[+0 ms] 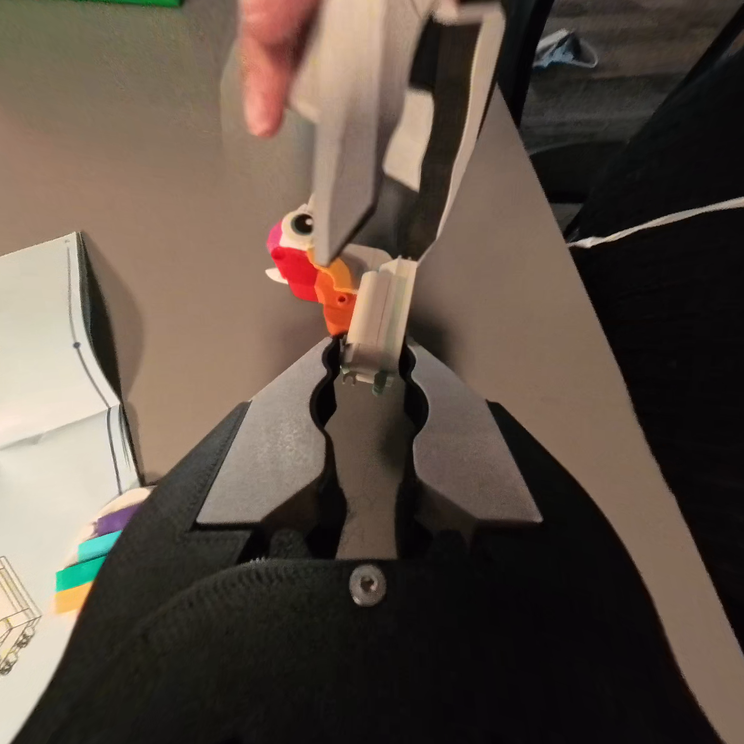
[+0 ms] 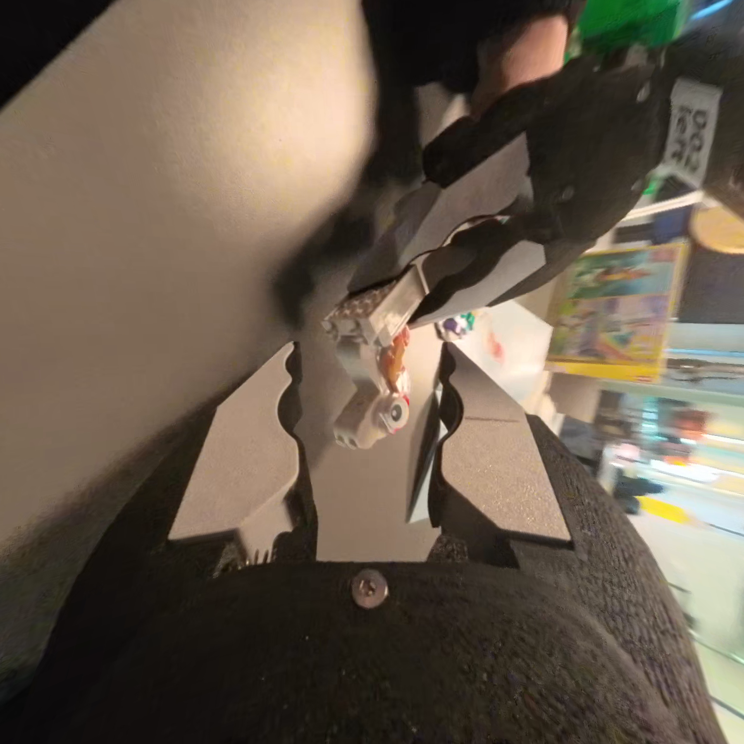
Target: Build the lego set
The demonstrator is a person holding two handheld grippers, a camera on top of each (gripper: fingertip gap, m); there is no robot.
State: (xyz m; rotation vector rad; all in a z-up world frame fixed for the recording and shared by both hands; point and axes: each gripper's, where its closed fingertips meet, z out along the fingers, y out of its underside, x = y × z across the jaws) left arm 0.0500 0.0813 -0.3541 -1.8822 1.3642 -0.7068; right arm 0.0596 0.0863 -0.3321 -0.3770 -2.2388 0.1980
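A small lego model [image 1: 334, 286] has a white body, orange and red parts and a round eye. My left gripper [image 1: 368, 346] is shut on its white body [image 1: 380, 318] and holds it above the grey table [image 1: 161, 161]. My right gripper [image 1: 366, 257] comes in from above, open, with one finger on each side of the model's head end. In the right wrist view the model [image 2: 362, 382] sits between my right gripper's [image 2: 370, 350] spread fingers with gaps on both sides. The left gripper [image 2: 386, 302] grips it from the far end.
An open instruction booklet [image 1: 40, 362] lies at the left with several loose coloured bricks [image 1: 88, 563] on it. The table edge [image 1: 563, 249] runs down the right side. A lego box [image 2: 616, 310] stands beyond. A hand [image 1: 261, 80] holds the right gripper. The grippers are tip to tip, or close to it.
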